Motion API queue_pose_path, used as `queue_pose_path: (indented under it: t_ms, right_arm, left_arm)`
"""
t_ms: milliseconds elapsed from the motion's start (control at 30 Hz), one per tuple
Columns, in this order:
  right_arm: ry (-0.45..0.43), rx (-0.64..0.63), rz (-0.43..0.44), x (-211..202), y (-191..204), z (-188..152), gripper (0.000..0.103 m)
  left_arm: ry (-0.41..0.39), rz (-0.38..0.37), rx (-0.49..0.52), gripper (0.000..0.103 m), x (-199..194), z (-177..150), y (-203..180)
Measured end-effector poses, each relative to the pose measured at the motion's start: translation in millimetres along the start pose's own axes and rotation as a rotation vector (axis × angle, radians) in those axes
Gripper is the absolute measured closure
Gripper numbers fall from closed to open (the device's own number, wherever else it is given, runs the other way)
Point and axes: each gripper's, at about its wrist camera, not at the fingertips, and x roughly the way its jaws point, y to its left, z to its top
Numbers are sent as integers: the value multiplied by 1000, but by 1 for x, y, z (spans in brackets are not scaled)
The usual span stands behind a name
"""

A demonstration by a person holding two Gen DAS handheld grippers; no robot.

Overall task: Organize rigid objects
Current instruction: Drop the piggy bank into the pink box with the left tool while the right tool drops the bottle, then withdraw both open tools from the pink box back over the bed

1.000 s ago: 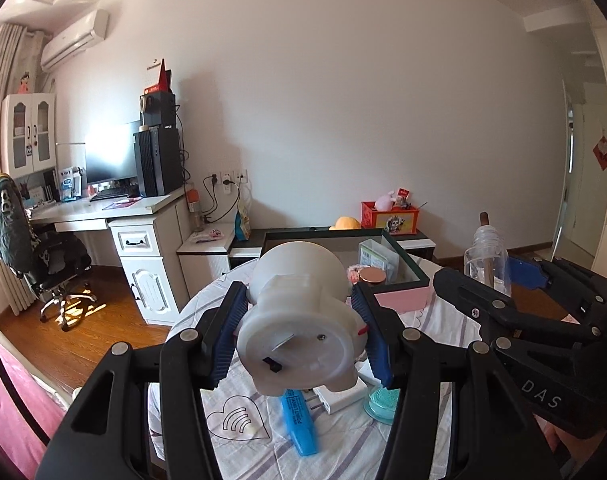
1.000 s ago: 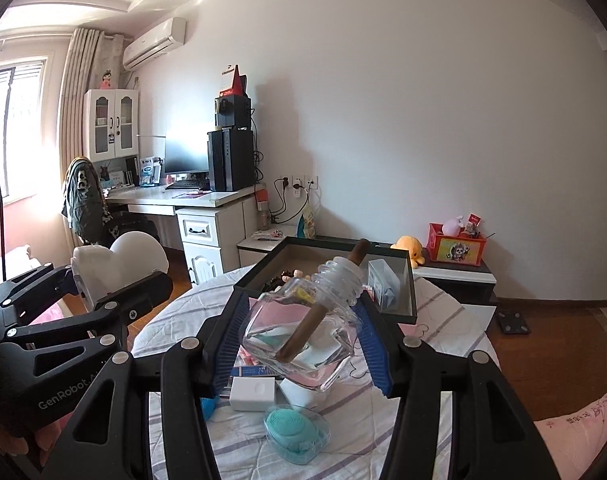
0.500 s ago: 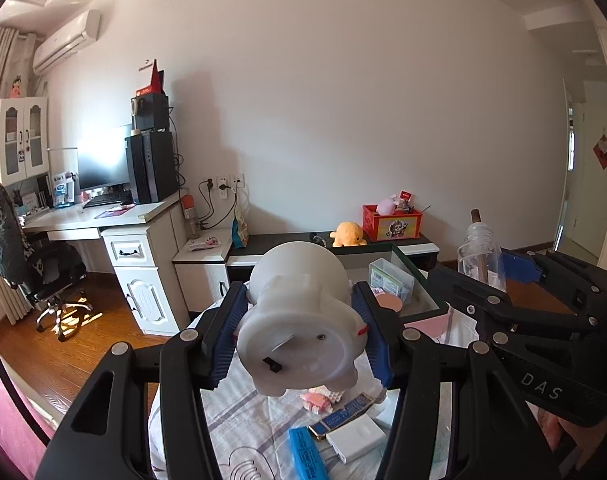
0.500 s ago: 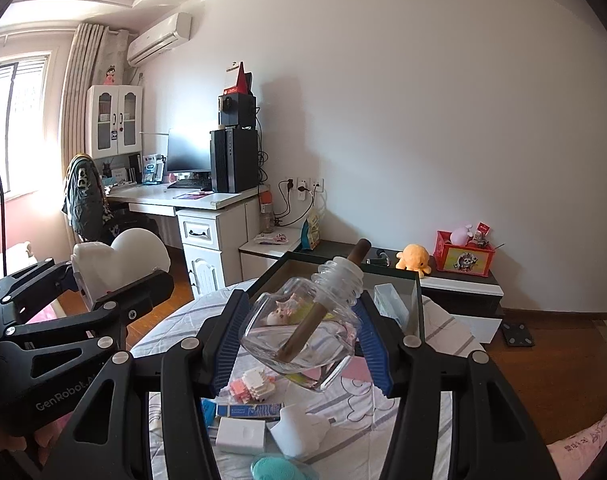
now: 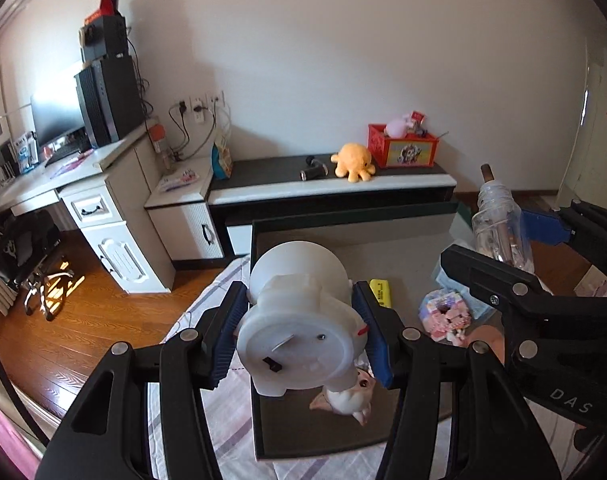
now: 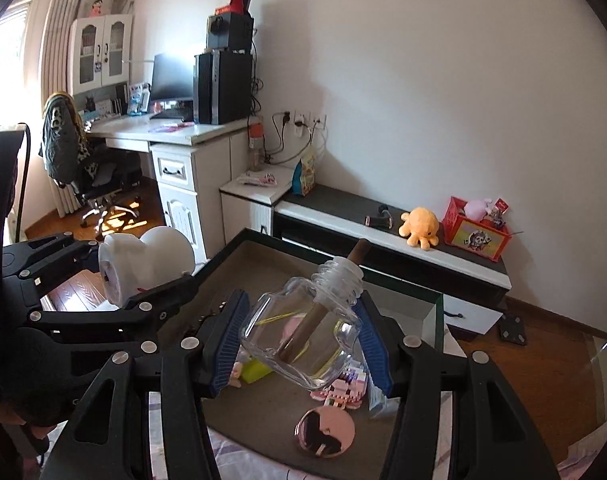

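My left gripper [image 5: 299,334] is shut on a white round-headed figurine [image 5: 299,320], held above the near left part of a dark open box [image 5: 259,412]. My right gripper [image 6: 299,344] is shut on a clear glass bottle [image 6: 303,336] with a brown stick in its neck, held tilted over the same box [image 6: 437,320]. The bottle also shows at the right of the left wrist view [image 5: 499,228]. The figurine also shows at the left of the right wrist view [image 6: 143,264].
In the box lie a yellow highlighter [image 5: 381,292], a pink block toy [image 5: 447,314], a small cat figure [image 5: 349,400] and a round rose-gold compact [image 6: 325,432]. The box sits on a striped tablecloth [image 5: 223,412]. A low cabinet [image 5: 327,192] and desk [image 6: 175,136] stand behind.
Both grippers have moved forward over the table with their objects and now hang over the box. The loose items on the cloth have dropped out of view.
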Motion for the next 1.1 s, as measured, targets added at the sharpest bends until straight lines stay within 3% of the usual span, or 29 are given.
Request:
queue_pose_path:
  t_ms: [267, 400, 533, 633, 700, 767, 867, 933, 1100]
  right_arm:
    - [243, -10, -63, 103, -26, 1, 48]
    - [341, -14, -76, 130, -34, 1, 48]
    - [342, 0, -84, 131, -39, 1, 47]
    - [317, 4, -122, 124, -41, 3, 37]
    - [295, 25, -146, 117, -46, 3, 22]
    - [262, 60, -128, 101, -51, 2, 21]
    - [186, 106, -85, 67, -53, 3, 20]
    - [130, 116, -66, 41, -49, 2, 19]
    - [-30, 159, -28, -46, -32, -16, 17]
  left_arm:
    - [207, -13, 1, 48, 92, 10, 1]
    - [219, 1, 39, 47, 100, 15, -8]
    - [231, 5, 27, 47, 104, 19, -9]
    - [192, 16, 16, 33, 97, 20, -6]
    - [165, -29, -21, 28, 86, 20, 1]
    - [123, -31, -46, 17, 67, 17, 5]
    - [24, -44, -57, 12, 28, 11, 6]
    - [-38, -32, -59, 0, -3, 6, 7]
    - [-211, 45, -56, 0, -89, -25, 2]
